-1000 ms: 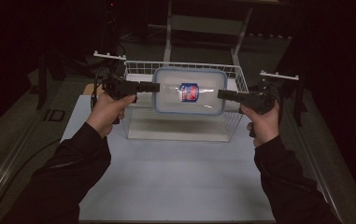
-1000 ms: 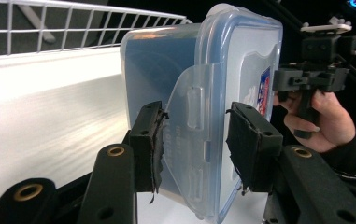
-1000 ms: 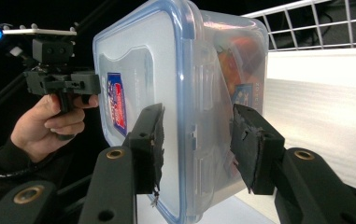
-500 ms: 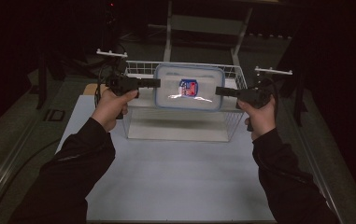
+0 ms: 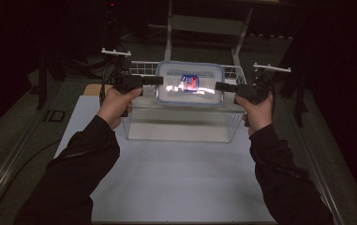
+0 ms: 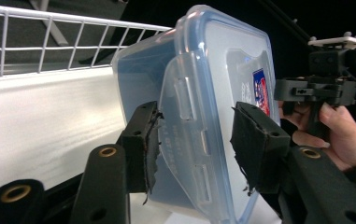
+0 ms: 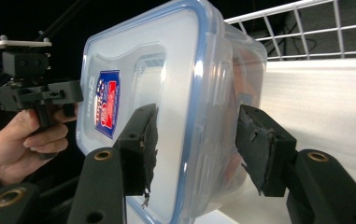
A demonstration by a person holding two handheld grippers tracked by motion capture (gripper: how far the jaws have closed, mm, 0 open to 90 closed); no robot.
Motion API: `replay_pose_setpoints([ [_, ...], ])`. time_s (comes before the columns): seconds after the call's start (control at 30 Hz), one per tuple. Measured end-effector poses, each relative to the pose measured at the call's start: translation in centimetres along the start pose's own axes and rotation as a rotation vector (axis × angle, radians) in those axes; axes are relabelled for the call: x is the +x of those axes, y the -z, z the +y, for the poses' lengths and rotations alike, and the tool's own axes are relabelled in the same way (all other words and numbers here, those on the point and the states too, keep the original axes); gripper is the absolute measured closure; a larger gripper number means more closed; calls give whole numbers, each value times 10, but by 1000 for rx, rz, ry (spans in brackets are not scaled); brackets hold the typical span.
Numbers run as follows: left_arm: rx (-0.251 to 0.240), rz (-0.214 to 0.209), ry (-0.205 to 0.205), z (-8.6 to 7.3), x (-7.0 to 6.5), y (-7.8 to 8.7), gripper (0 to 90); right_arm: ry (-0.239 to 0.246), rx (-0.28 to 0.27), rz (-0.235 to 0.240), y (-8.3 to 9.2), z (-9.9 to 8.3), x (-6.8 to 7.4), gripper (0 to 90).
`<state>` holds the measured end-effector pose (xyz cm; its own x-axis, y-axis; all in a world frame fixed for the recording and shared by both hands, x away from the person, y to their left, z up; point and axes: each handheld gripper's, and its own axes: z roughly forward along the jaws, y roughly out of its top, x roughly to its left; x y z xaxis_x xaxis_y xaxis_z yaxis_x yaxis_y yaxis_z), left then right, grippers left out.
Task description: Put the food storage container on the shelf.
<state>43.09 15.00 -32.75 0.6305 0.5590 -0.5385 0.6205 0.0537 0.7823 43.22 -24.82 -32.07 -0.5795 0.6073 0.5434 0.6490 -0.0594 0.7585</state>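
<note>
two grippers, one container between them, over the wire basket

two short ends of the clip-lid plastic container (image 5: 189, 84) are taken, one by each gripper. the container is seen above the white wire basket (image 5: 138, 70), near its back rim, with the lid and its red and blue label (image 5: 190, 82) turned upward. its long axis is laid across the table, from the left gripper (image 5: 159, 81) to the right gripper (image 5: 217, 86), so neither hand is nearer; each one is met by its own end.

in the left gripper view the rim of the lid (image 6: 192, 135) is placed between the two pads, and a small gap is seen on each side. in the right gripper view the same is seen at the other end (image 7: 199, 121). the jaws of both grippers have just been opening, with the container between them. the pads are judged to be spread a little and no longer pressing, though contact on the hidden faces cannot be excluded.

for the coming move the basket directly below is what matters: a straight way down is open for the container.
</note>
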Motion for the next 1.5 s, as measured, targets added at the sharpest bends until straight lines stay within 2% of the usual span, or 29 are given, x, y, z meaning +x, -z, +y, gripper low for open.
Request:
replay_pose_setpoints([
  [0.13, -1, 16, 25, 2, 5, -4, 495, 9, 0, -35, -4, 3, -1, 491],
  [0.17, 3, 55, 19, 4, 8, -5, 540, 7, 3, -43, -6, 4, -2, 485],
  [0.2, 3, 55, 19, 4, 8, -5, 566, 7, 3, -43, -6, 4, -2, 485],
  [0.23, 2, 64, 21, 4, 11, -8, 572, 9, 10, -69, -10, 4, -4, 488],
  [0.37, -9, 75, 31, 5, 12, -11, 529, -20, -1, -45, -12, 4, -9, 491],
  [0.5, -21, 78, 16, 3, 11, -12, 504, -11, 1, -53, -12, 4, -8, 484],
  [0.57, -42, 90, -4, 1, 10, -9, 423, 8, -15, -64, -7, 5, -5, 467],
  [0.6, -52, 87, -7, 1, 9, -8, 423, 8, -15, -64, -7, 5, -5, 467],
  [0.63, -68, 84, -17, 0, 8, -6, 380, 38, -22, -78, -3, 6, -1, 458],
  [0.67, -85, 76, -31, -1, 6, -4, 380, 38, -22, -78, -3, 6, -1, 458],
  [0.7, -103, 58, -77, -4, 1, 0, 308, 59, -32, -79, 2, 6, 3, 450],
  [0.73, -103, 58, -77, -4, 1, 0, 271, 59, -32, -79, 2, 6, 3, 450],
  [0.77, -115, 38, -99, -7, -3, 4, 238, 77, -41, -72, 5, 5, 8, 449],
  [0.87, -127, 35, -120, -12, -8, 7, 180, 98, -42, -66, 7, 3, 14, 448],
  [0.9, -136, 45, -172, -17, -15, 11, 137, 143, -37, -75, 9, 0, 21, 447],
  [0.93, -136, 45, -172, -17, -15, 11, 124, 143, -37, -75, 9, 0, 21, 447],
  [0.97, -150, 38, -197, -21, -20, 14, 124, 162, -44, -76, 11, -2, 25, 451],
  [1.03, -156, 47, -233, -30, -28, 20, 12, 193, -45, -58, 14, -8, 35, 480],
  [1.07, -156, 47, -233, -30, -28, 20, 11, 193, -45, -58, 14, -8, 35, 480],
  [1.1, -176, 48, -245, -34, -30, 22, 3, 201, -46, -33, 15, -12, 41, 518],
  [1.13, -176, 56, -254, -38, -32, 24, 3, 201, -46, -33, 15, -12, 41, 518],
  [1.2, -187, 65, -273, -48, -38, 27, 2, 217, -39, -14, 15, -18, 47, 603],
  [1.23, -184, 59, -289, -58, -42, 30, 2, 237, -31, -1, 14, -24, 52, 741],
  [1.27, -184, 59, -289, -58, -42, 30, 2, 237, -31, -1, 14, -24, 52, 741],
  [1.3, -184, 61, -304, -68, -45, 32, 2, 262, -15, 22, 10, -30, 55, 876],
  [1.4, -193, 90, -327, -78, -48, 33, 2, 277, 11, 27, 3, -36, 57, 898],
  [1.43, -198, 111, -338, -89, -50, 33, 2, 279, 34, 20, -6, -40, 57, 898],
  [1.47, -198, 111, -338, -89, -50, 33, 2, 279, 34, 20, -6, -40, 57, 898],
  [1.5, -187, 121, -359, -100, -52, 31, 2, 281, 48, 17, -14, -43, 56, 898],
])
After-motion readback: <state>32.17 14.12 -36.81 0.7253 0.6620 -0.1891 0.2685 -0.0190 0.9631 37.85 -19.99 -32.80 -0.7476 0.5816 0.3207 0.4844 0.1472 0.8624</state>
